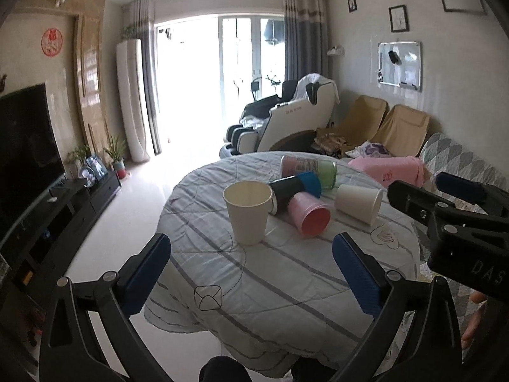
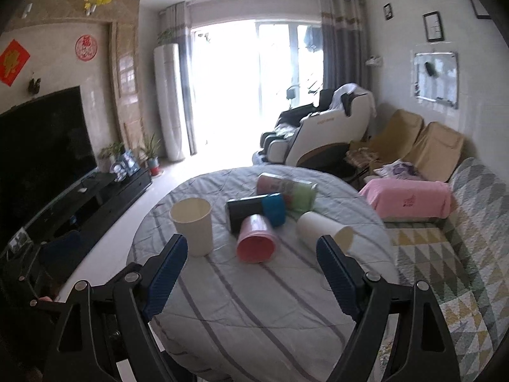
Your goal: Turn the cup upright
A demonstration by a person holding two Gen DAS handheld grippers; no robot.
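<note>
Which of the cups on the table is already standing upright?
The cream paper cup at the left of the group, mouth up. The pink cup, the other paper cup and the rest lie on their sides.

Bright window point(image 1: 219, 82), TV point(image 1: 25, 140) left, sofa point(image 1: 397, 127) right.

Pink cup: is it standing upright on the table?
No, the pink cup lies on its side, open end toward the camera.

Left gripper point(image 1: 251, 261) spread wide, blue-padded fingers point(image 1: 146, 273) pointing forward, nothing between them. Right gripper point(image 2: 251, 270) also spread wide and holding nothing, level with the left; its black body shows at the right edge of the left wrist view.
</note>
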